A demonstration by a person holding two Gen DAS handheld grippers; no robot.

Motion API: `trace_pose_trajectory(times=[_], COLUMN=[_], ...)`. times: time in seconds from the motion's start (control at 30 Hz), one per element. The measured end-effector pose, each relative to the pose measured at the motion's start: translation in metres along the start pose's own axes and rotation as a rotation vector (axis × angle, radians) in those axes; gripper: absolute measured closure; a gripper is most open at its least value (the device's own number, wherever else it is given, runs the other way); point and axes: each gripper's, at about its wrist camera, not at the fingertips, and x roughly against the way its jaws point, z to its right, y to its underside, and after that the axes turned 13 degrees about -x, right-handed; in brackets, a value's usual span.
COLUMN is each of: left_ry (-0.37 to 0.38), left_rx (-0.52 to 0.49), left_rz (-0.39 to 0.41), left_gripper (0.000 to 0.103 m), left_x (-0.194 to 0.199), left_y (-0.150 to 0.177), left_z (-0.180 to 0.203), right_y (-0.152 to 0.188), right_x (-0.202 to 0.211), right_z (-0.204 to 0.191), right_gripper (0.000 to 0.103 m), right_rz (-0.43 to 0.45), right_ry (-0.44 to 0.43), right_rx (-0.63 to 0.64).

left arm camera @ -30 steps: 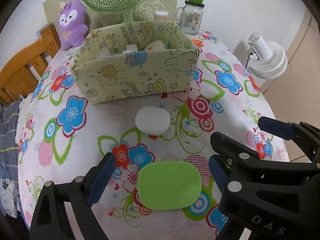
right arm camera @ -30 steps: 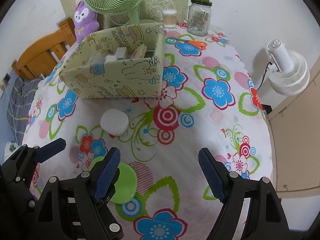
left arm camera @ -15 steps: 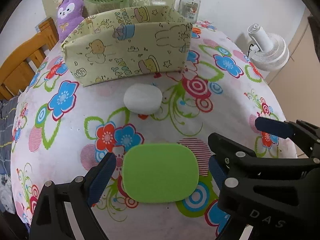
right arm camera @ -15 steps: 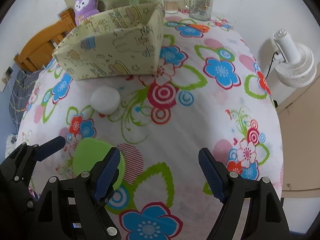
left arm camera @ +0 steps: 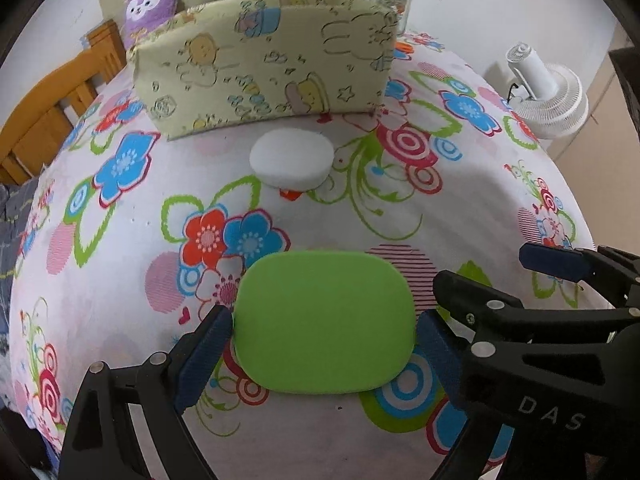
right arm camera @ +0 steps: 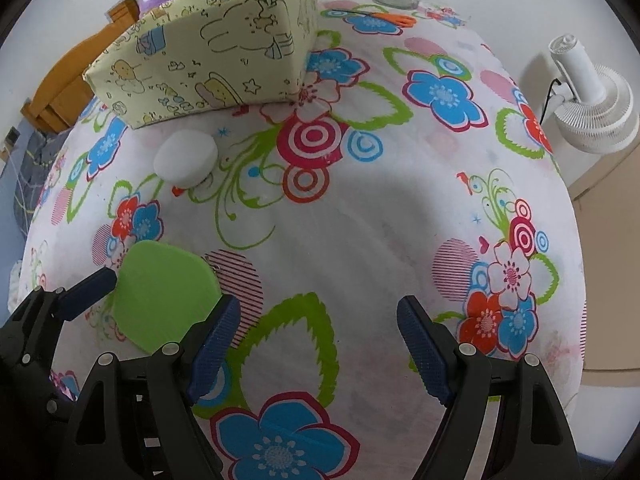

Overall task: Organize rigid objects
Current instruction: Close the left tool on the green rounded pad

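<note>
Nearest, the left gripper [left arm camera: 324, 354] stands with its jaws spread wide on either side of the green pad [left arm camera: 324, 322], which lies flat on the flowered tablecloth [left arm camera: 120, 280]; the blue pads sit just beside its short ends, and I cannot tell whether they touch, though nothing looks squeezed. The green pad reads as a thin rounded slab — probably light and fairly stiff, with a matte face that should not slip much. Being so flat, it likely has to be pinched across its edges, low against the cloth, about where the jaws now stand. Just to its right, the right gripper [right arm camera: 318, 344] is also agape, with only bare cloth between its fingers. Farther on, the white puck [left arm camera: 291, 160] rests on the cloth — thicker, rounded, probably just as light and easier to catch by its sides. Just behind it stands the yellow fabric bin [left arm camera: 264, 68], soft-walled and printed with cartoons; from this low angle its inside is hidden, so its contents cannot be told.
</note>
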Motion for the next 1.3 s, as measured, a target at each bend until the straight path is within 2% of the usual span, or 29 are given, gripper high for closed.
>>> trace_pose_trajectory(times=[0.5, 0.8, 0.97, 1.0, 1.3], left_ry=[-0.046, -0.055, -0.044, -0.043, -0.023], left_rx=[0.024, -0.032, -0.016, -0.022, -0.035], left_rz=[0.009, 0.036, 0.039, 0.043, 0.036], left_gripper=[0.001, 0.0, 0.001, 0.008, 0.008], left_x=[-0.007, -0.008, -0.009, -0.008, -0.005], left_y=[0.0, -0.001, -0.001, -0.001, -0.007], left_z=[0.008, 0.01, 0.008, 0.009, 0.0], right_y=[0.0, 0.001, -0.001, -0.001, -0.008], right_x=[-0.003, -0.003, -0.004, -0.004, -0.005], right_z=[0.003, 0.003, 0.002, 0.001, -0.008], right_gripper=[0.02, 0.02, 0.019, 0.019, 0.018], right_rz=[0.009, 0.017, 0.015, 0.016, 0.015], right_ry=[0.03, 0.035, 0.04, 0.04, 0.023], right_rx=[0.009, 0.017, 0.012, 0.011, 0.014])
